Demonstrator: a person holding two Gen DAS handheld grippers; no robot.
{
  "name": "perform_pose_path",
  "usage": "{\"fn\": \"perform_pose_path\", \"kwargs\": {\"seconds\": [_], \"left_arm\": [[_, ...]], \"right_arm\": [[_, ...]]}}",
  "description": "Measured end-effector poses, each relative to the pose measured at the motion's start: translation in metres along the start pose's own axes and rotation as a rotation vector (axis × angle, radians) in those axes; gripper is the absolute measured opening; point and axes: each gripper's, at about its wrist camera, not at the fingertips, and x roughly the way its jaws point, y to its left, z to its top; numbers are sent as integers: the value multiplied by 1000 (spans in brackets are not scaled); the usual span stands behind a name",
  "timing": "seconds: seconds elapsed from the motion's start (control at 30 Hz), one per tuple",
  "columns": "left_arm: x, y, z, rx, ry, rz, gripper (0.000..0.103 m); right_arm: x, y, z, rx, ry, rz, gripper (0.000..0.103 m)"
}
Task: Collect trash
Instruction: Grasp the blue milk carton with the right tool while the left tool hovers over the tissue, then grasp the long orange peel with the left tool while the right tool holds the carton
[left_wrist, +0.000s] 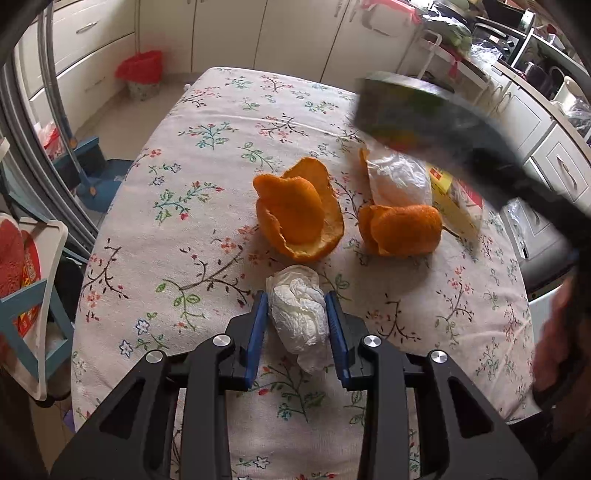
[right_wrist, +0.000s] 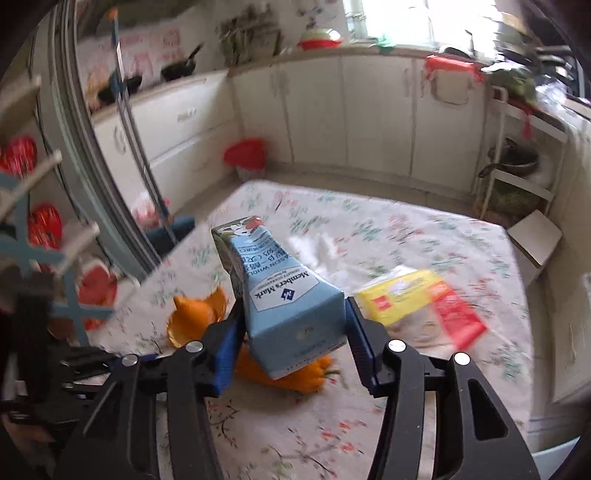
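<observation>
Your left gripper is bracketing the crumpled white paper tissue on the floral-clothed counter, fingers partly open, tissue's length running along them; your right gripper is gripping the pale blue milk carton, lifted.

Left wrist view, on counter: crumpled tissue at 6 o'clock; open peel behind it at centre; second peel at 3 o'clock; plastic wrap behind that; flat packet just right of wrap.
</observation>
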Motion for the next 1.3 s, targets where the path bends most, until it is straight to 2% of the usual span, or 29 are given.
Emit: {"fn": "perform_pose_path", "kwargs": {"seconds": [0.17,0.27,0.33,0.57,0.6,0.63,0.67,0.7,0.77,0.93,1.07,1.23,1.3], "left_arm": [[-3,-1,-6,1,4,-27,30],[-5,-6,-10,17,11,-86,30],[-5,-15,-13,48,22,-125,30],[-4,-41,-26,144,43,-183,31],[-6,-44,-28,160,38,-185,32],[-8,-47,-30,172,33,-189,33],[-10,-48,-31,181,29,-195,35],[-12,-49,-31,188,20,-197,36],[-20,-51,-30,199,-15,-192,39],[-34,-61,-27,252,-82,-152,41],[-30,-59,-26,253,-57,-139,41],[-19,-51,-29,253,-19,-72,43],[-19,-52,-28,258,-29,-76,44]], "right_arm": [[-31,-22,-19,14,40,13,52],[-40,-28,-43,-19,98,-11,52],[-43,-35,-60,-29,135,-27,52],[-52,-55,-94,-19,216,-54,52],[-52,-55,-94,-18,223,-52,55],[-53,-54,-96,-21,230,-44,66],[-56,-54,-97,-27,221,-46,73],[-58,-51,-97,-40,207,-52,74],[-59,-47,-97,-48,198,-53,78],[-55,-41,-93,-50,183,-65,78],[-48,-28,-93,-119,187,-94,78],[-37,-24,-98,-160,208,-120,78],[-35,-28,-98,-141,213,-120,72]]}}
